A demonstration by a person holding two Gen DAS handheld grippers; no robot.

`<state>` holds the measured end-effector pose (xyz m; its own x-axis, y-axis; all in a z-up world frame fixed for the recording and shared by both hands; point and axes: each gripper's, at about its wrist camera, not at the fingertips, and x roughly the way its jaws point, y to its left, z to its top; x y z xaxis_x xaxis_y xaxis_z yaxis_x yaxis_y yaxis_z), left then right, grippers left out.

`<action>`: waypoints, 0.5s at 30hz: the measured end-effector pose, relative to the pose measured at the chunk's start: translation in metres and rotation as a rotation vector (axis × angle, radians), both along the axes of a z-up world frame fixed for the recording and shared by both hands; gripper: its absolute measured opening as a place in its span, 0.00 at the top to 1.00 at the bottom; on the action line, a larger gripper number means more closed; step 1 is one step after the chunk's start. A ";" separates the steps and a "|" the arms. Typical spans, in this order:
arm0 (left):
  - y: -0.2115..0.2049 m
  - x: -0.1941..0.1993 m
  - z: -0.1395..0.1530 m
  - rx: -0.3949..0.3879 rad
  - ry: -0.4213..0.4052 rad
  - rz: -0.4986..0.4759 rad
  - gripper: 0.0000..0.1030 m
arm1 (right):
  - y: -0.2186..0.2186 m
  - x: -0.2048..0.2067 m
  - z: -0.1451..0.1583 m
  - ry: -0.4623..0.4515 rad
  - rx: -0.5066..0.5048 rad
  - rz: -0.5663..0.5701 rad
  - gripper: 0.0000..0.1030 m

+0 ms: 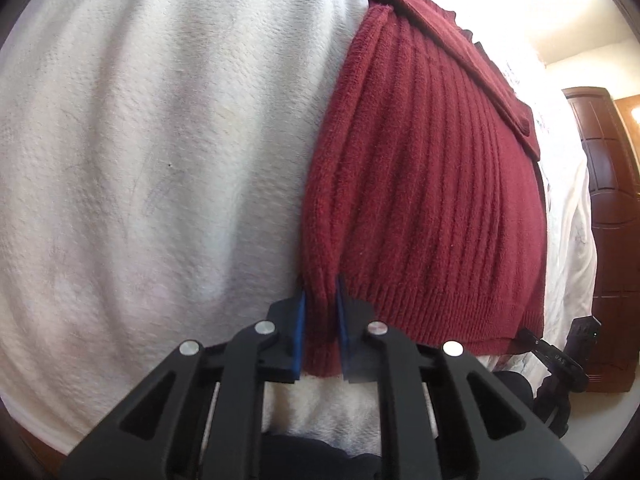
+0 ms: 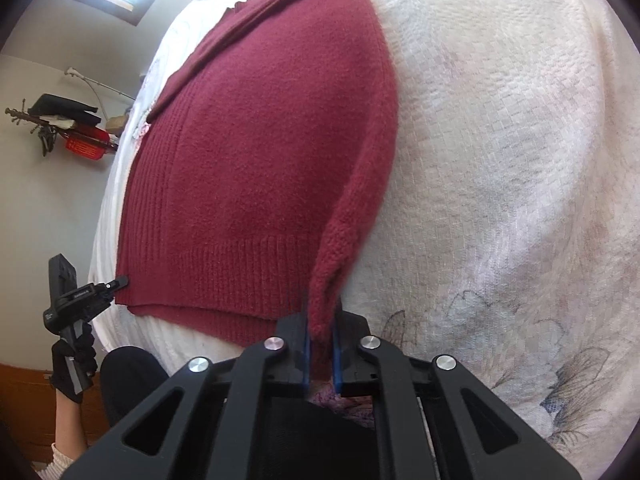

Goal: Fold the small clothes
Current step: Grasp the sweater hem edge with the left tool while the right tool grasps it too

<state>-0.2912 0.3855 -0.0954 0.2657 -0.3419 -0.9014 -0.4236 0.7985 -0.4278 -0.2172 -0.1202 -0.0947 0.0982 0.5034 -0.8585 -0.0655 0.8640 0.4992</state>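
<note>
Two tongs are pinching one dark red sweater (image 1: 424,184) that is lying flat on a white bed (image 1: 160,140), its hem toward the bed's near edge. Left tongs (image 1: 322,320) are squeezing the hem's left corner between blue pads (image 1: 299,332). Right tongs (image 2: 320,340) are clamping the sleeve cuff (image 2: 324,304) at the hem's right corner.

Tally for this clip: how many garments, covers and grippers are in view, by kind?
Sweater, dark red: 1
Bed cover, white: 1
Grippers: 2, left gripper, right gripper, each shut on the sweater
Total: 4
</note>
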 end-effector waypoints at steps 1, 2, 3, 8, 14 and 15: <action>-0.001 0.000 -0.003 0.002 0.006 0.001 0.86 | 0.001 0.000 -0.003 0.008 0.003 0.005 0.90; -0.003 0.001 -0.005 0.008 0.005 -0.002 0.85 | 0.002 0.000 -0.006 0.021 0.011 0.001 0.89; -0.003 0.000 -0.007 0.016 0.005 -0.010 0.84 | 0.001 0.000 -0.008 0.030 0.018 -0.007 0.88; -0.011 0.010 -0.006 0.026 0.010 -0.030 0.77 | 0.005 0.000 -0.010 0.024 0.015 0.001 0.91; -0.011 0.010 0.011 -0.015 -0.057 -0.025 0.94 | -0.003 -0.002 0.012 -0.022 0.123 0.001 0.94; -0.009 0.009 0.016 -0.028 -0.074 -0.020 0.94 | -0.005 0.000 0.018 -0.032 0.161 -0.006 0.94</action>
<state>-0.2818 0.3764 -0.0790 0.3243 -0.3725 -0.8695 -0.3742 0.7937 -0.4796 -0.2174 -0.1255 -0.0766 0.1274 0.6334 -0.7632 -0.0786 0.7735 0.6289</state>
